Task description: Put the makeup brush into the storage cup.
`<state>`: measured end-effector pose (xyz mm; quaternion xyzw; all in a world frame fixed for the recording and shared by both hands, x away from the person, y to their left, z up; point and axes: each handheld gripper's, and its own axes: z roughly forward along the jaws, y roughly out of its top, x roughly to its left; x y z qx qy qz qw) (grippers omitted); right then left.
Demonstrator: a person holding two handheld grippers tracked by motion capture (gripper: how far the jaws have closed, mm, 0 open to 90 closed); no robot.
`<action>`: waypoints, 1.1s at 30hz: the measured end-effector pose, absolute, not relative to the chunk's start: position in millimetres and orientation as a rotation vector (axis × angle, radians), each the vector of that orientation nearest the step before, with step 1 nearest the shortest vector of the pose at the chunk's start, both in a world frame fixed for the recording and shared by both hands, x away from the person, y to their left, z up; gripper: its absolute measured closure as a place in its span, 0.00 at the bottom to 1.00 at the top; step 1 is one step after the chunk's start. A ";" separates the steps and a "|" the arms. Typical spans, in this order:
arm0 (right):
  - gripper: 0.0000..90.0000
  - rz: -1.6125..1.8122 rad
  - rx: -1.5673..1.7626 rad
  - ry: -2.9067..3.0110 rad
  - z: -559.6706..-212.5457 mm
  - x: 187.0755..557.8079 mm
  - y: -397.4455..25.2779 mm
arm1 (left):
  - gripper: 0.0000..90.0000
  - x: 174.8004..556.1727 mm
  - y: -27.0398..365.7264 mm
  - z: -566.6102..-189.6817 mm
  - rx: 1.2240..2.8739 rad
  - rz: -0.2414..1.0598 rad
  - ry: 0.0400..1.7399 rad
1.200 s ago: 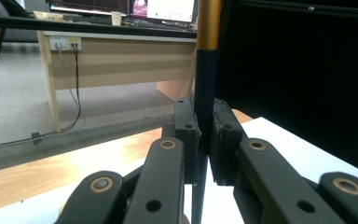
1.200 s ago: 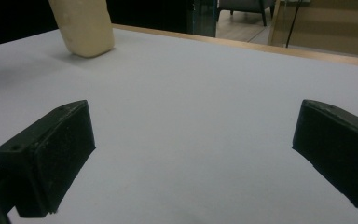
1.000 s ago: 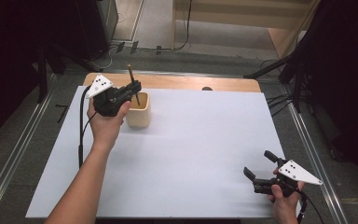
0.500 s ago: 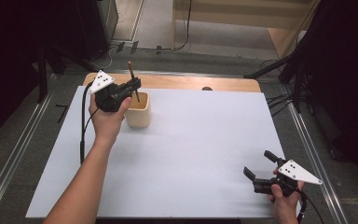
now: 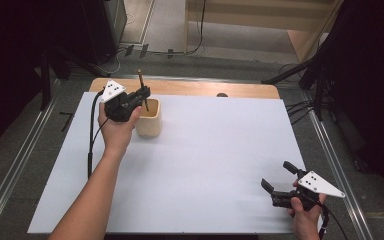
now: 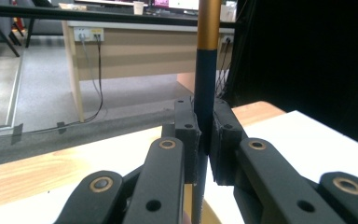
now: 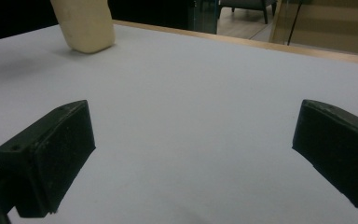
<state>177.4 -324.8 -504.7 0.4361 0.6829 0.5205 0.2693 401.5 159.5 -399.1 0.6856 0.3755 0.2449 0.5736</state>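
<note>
Right now we see the left gripper [image 5: 139,96] at the far left of the white table [image 5: 205,165], jaws pressed onto a thin upright stick [image 5: 142,90], dark in the middle with a gold upper part. In the left gripper view the stick [image 6: 205,93] stands straight between the pads [image 6: 186,135], pinched on its dark section, gold part above. From the high view its lower end drops into the mouth of a pale wooden cup [image 5: 149,117] standing just beside the left hand [image 5: 117,125]; whether it touches the bottom, we cannot tell. Our right gripper [image 5: 279,180] sits near the table's near right corner, jaws spread wide, nothing between them. In the right gripper view the cup [image 7: 84,25] is well apart, far across the bare table [image 7: 191,116].
</note>
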 end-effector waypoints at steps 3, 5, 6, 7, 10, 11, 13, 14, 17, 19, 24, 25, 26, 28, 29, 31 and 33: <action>0.00 1.402 1.176 1.845 -505.0 177.5 -324.4 | 0.93 403.1 160.2 -405.1 1.609 0.569 0.894; 0.00 1.402 1.177 1.845 -504.9 177.4 -324.3 | 0.93 403.3 160.6 -409.0 1.610 0.568 0.904; 0.00 1.403 1.177 1.845 -504.9 177.4 -324.4 | 0.93 403.5 160.8 -410.8 1.619 0.566 0.908; 0.00 1.403 1.177 1.845 -505.0 177.4 -324.6 | 0.93 403.7 160.7 -412.9 1.621 0.570 0.909; 0.00 1.399 1.177 1.846 -505.5 177.8 -324.8 | 0.93 404.8 160.4 -419.4 1.628 0.569 0.921; 0.00 1.399 1.177 1.846 -505.5 177.8 -324.8 | 0.93 405.2 160.3 -421.6 1.632 0.567 0.928; 0.00 1.399 1.175 1.847 -505.4 177.8 -324.7 | 0.93 405.9 160.2 -426.4 1.640 0.563 0.937; 0.00 1.399 1.176 1.846 -505.5 177.8 -324.6 | 0.93 406.2 159.9 -428.6 1.641 0.562 0.943; 0.00 1.399 1.174 1.847 -505.6 177.9 -324.6 | 0.93 407.0 159.1 -433.9 1.650 0.553 0.955; 0.00 1.398 1.172 1.849 -505.7 177.9 -324.6 | 0.93 406.7 158.4 -436.1 1.657 0.549 0.959; 0.00 1.399 1.175 1.847 -505.6 177.9 -324.8 | 0.93 405.7 156.9 -440.7 1.672 0.550 0.966; 0.00 1.399 1.175 1.847 -505.6 177.9 -324.9 | 0.93 405.8 156.9 -441.2 1.677 0.551 0.965; 0.00 1.400 1.174 1.847 -505.7 178.0 -324.9 | 0.93 405.7 156.5 -441.9 1.679 0.548 0.966; 0.00 1.398 1.175 1.848 -505.7 178.1 -324.8 | 0.93 405.5 156.4 -442.8 1.679 0.550 0.966; 0.00 1.396 1.176 1.849 -505.8 178.1 -324.7 | 0.93 405.5 156.4 -443.3 1.677 0.547 0.970; 0.00 1.397 1.175 1.850 -505.9 178.2 -324.6 | 0.93 405.6 156.8 -443.8 1.676 0.543 0.969; 0.00 1.397 1.175 1.849 -505.8 178.2 -324.6 | 0.92 404.6 158.3 -443.1 1.660 0.523 0.946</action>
